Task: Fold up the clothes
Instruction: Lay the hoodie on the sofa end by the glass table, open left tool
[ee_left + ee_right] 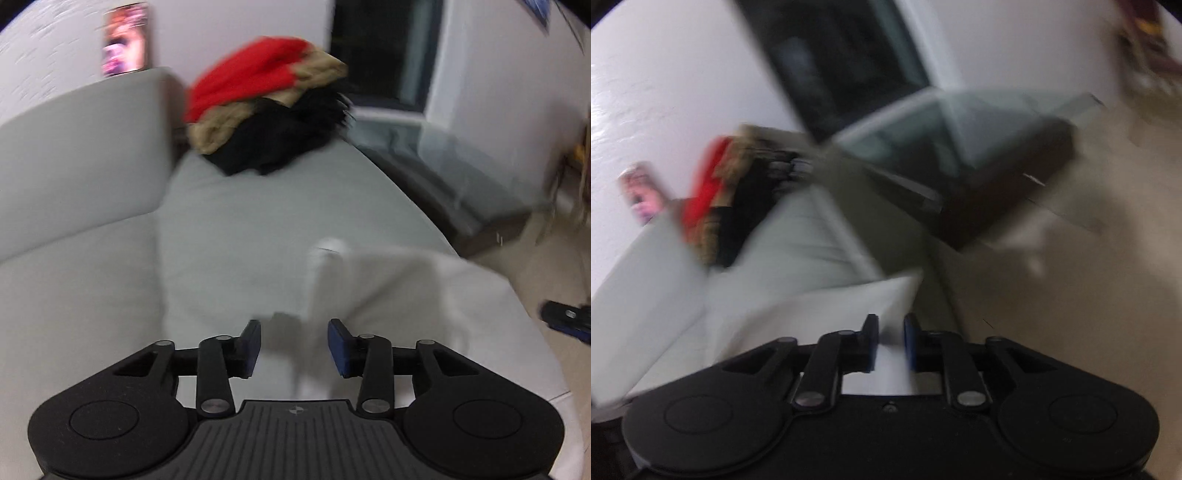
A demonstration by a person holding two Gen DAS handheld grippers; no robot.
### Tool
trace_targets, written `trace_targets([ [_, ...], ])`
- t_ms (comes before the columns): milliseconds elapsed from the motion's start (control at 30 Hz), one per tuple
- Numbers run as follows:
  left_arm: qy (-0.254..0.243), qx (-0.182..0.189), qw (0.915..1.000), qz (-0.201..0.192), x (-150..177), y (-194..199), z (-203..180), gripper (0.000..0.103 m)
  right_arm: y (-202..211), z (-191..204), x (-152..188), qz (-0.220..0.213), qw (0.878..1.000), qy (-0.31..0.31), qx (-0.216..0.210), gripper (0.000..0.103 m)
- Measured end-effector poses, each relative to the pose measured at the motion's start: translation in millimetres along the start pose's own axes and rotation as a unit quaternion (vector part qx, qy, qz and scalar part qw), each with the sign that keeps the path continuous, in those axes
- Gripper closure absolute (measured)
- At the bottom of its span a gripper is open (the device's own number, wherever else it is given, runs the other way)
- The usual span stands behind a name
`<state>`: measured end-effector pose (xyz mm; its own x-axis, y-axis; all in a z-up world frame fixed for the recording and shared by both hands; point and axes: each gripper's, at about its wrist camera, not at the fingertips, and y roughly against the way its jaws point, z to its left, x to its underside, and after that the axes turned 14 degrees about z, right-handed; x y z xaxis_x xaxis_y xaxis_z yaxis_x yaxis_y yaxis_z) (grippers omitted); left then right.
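Parted left gripper [294,349] over seemingly white cloth [388,295]

Both views are evenly lit by soft indoor light, with no hard shadows; only a faint grey shade lies on the white cloth [388,295] ahead of the left gripper [294,349]. Motion blur smears nearly everything, most heavily in the right wrist view, where the sofa [798,236] and the pile of clothes [716,199] streak diagonally. The window [384,48] is dark. A weak sheen marks the wall [635,92]. Fisheye bending curves the edges, with black corners
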<state>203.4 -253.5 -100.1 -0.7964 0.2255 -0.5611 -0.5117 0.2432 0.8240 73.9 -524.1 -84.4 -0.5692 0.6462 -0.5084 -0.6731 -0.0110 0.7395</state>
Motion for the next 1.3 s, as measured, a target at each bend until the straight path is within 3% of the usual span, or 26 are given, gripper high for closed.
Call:
trace_targets([
  [33, 0.002, -0.002, 1.0000, -0.007, 2.3, 6.2, 11.7, 0.063, 7.3, -8.1, 4.2, -0.012, 1.000, -0.004, -0.008, 0.070],
  [67, 0.000, -0.002, 0.9999, -0.014, 8.7, 14.0, 17.9, 0.066, 14.5, -13.5, 9.0, -0.019, 1.000, -0.009, -0.005, 0.052],
  [100, -0.004, 0.006, 0.9997, -0.022, 16.5, 23.1, 19.5, 0.067, 21.0, -17.3, 14.7, -0.021, 1.000, -0.015, -0.004, 0.046],
  [200, -0.041, 0.038, 0.9976, -0.041, 29.8, 37.2, 2.9, 0.066, 27.3, -14.7, 26.8, 0.001, 0.999, -0.018, -0.044, 0.049],
  [267, -0.080, 0.048, 0.9948, -0.041, 36.1, 37.8, -18.5, 0.063, 24.7, -1.4, 34.8, 0.019, 0.998, 0.009, -0.062, 0.065],
  [300, -0.098, 0.036, 0.9942, -0.025, 39.2, 31.1, -27.6, 0.060, 22.4, 7.2, 39.9, 0.026, 0.997, 0.027, -0.064, 0.073],
  [433, -0.163, -0.012, 0.9859, 0.035, 52.8, 8.6, -61.0, 0.058, 15.4, 23.9, 65.6, 0.057, 0.997, 0.057, -0.011, 0.080],
  [567, -0.187, -0.067, 0.9773, 0.073, 83.6, 34.6, -56.4, 0.057, 44.4, 10.8, 90.9, 0.073, 0.995, 0.058, 0.038, 0.081],
  [633, -0.177, -0.059, 0.9804, 0.064, 95.2, 49.2, -50.6, 0.057, 59.8, 12.7, 99.3, 0.078, 0.994, 0.058, 0.049, 0.074],
  [700, -0.139, 0.011, 0.9894, 0.040, 97.6, 59.2, -44.5, 0.053, 71.3, 16.5, 106.7, 0.072, 0.995, 0.061, 0.044, 0.059],
  [767, -0.121, 0.066, 0.9899, 0.033, 96.7, 60.8, -46.3, 0.045, 69.6, 22.7, 114.0, 0.056, 0.995, 0.077, 0.034, 0.056],
  [833, -0.134, 0.053, 0.9878, 0.058, 98.3, 50.2, -58.2, 0.045, 59.3, 31.3, 120.9, 0.053, 0.992, 0.101, 0.054, 0.056],
  [900, -0.146, -0.001, 0.9832, 0.110, 103.3, 36.6, -65.0, 0.043, 45.6, 30.7, 125.2, 0.097, 0.986, 0.104, 0.085, 0.058],
  [1000, -0.149, -0.006, 0.9826, 0.111, 111.7, 57.1, -53.1, 0.044, 59.4, 21.6, 130.4, 0.118, 0.986, 0.079, 0.092, 0.057],
  [1133, -0.131, -0.020, 0.9874, 0.087, 111.6, 102.6, -37.5, 0.044, 94.9, 14.0, 131.7, 0.124, 0.988, 0.048, 0.077, 0.053],
  [1300, -0.109, 0.003, 0.9939, 0.020, 106.1, 176.0, -18.9, 0.017, 148.6, 39.2, 132.8, 0.090, 0.990, 0.090, 0.054, 0.028],
])
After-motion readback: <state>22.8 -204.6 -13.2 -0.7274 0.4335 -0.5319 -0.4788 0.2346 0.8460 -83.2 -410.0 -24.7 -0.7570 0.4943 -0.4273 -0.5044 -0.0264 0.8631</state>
